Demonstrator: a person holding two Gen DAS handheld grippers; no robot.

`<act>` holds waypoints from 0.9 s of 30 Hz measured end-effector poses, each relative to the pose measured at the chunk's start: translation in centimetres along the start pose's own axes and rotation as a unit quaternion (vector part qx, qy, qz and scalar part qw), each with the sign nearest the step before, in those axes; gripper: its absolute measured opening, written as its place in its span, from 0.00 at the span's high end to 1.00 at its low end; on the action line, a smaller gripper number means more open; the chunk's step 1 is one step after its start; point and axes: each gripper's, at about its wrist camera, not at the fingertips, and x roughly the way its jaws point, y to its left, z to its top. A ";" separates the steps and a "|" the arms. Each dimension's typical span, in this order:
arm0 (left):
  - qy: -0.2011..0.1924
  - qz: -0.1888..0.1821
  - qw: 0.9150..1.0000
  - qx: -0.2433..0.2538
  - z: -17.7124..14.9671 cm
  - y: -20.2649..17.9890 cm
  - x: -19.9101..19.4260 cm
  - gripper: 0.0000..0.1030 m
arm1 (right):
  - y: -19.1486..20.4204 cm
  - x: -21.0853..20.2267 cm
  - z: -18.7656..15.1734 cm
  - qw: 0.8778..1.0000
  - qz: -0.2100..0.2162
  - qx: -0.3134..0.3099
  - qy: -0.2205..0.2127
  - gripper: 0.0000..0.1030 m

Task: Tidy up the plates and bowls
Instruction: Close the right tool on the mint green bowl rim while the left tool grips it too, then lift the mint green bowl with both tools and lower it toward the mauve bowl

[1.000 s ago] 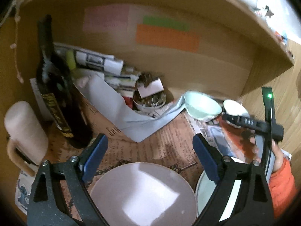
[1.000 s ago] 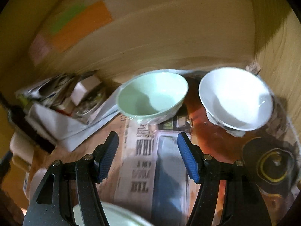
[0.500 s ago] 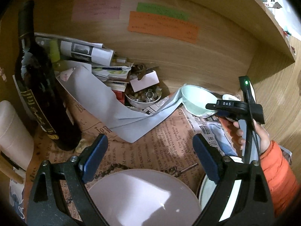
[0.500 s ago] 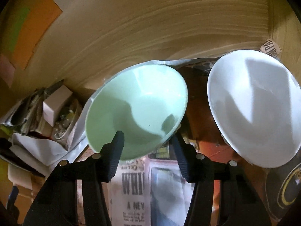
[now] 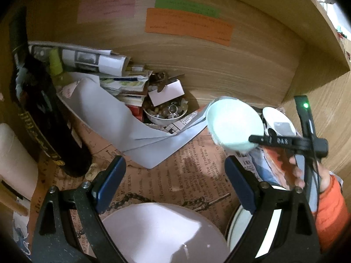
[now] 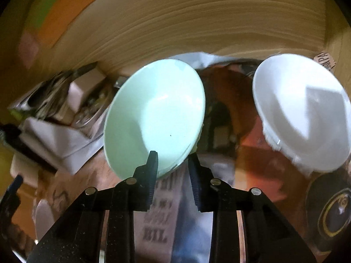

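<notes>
1. Blue-padded fingers of the left gripper (image 5: 174, 180) stand wide apart at the bottom of the left wrist view, nothing between them.
2. Directly below them, at the bottom centre, lies a pale pink plate (image 5: 162, 234); a white plate (image 5: 239, 230) sits just beside it at lower right, partly hidden behind the right-hand finger.
3. Printed brown newspaper (image 5: 186, 166) covers the shelf floor past the plates, with a dark chain (image 5: 131, 197) lying on it near the pink plate's rim.
4. At centre right, the right gripper (image 6: 173, 160) is closing on the near rim of a mint-green bowl (image 6: 155, 114), one finger inside the bowl and one outside; the bowl sits tilted toward the camera.
5. A hand in an orange sleeve (image 5: 331, 201) holds that gripper at the right edge of the left view.
6. Just right of the green bowl stands a white bowl (image 6: 302, 111), apart from it.
7. At far left stands a dark wine bottle (image 5: 43, 114).
8. Farther back, centre, a small bowl of trinkets (image 5: 166, 114) sits against a stack of papers (image 5: 105, 63).
9. On the wooden back wall, upper centre, are pink (image 5: 107, 5), green (image 5: 186, 5) and orange notes (image 5: 188, 25).
</notes>
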 end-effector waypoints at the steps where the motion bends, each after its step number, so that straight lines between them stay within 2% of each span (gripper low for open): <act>1: 0.001 0.004 1.000 0.004 0.2 -0.2 0.1 0.10 | 0.2 -0.3 -0.5 1.000 0.010 -0.005 0.006 0.75; 4: 0.005 0.021 1.000 0.021 0.8 -1.1 1.0 0.10 | 0.5 -0.7 -1.7 0.999 0.035 -0.014 0.022 0.75; 7: 0.021 0.027 0.999 0.031 1.3 -1.7 2.5 0.10 | 1.1 -0.7 -2.5 0.998 0.041 -0.038 0.027 0.75; 11: 0.057 0.025 0.998 0.032 1.9 -1.9 5.2 0.10 | 1.8 -0.8 -3.2 0.996 0.036 -0.071 0.025 0.72; 15: 0.084 0.019 0.995 0.043 2.3 -2.4 7.3 0.11 | 1.7 -1.7 -2.9 0.996 0.003 -0.085 -0.013 0.71; 18: 0.094 0.020 0.994 0.048 2.5 -2.7 8.4 0.17 | 1.3 -1.6 -2.0 0.997 -0.001 -0.079 -0.028 0.71; 21: 0.114 0.012 0.992 0.053 2.5 -3.1 9.4 0.28 | 0.9 -1.3 -1.3 0.997 0.003 -0.069 -0.031 0.71; 27: 0.147 -0.001 0.988 0.052 2.4 -3.6 11.4 0.41 | 0.4 0.5 -0.7 0.998 0.017 -0.055 -0.017 0.71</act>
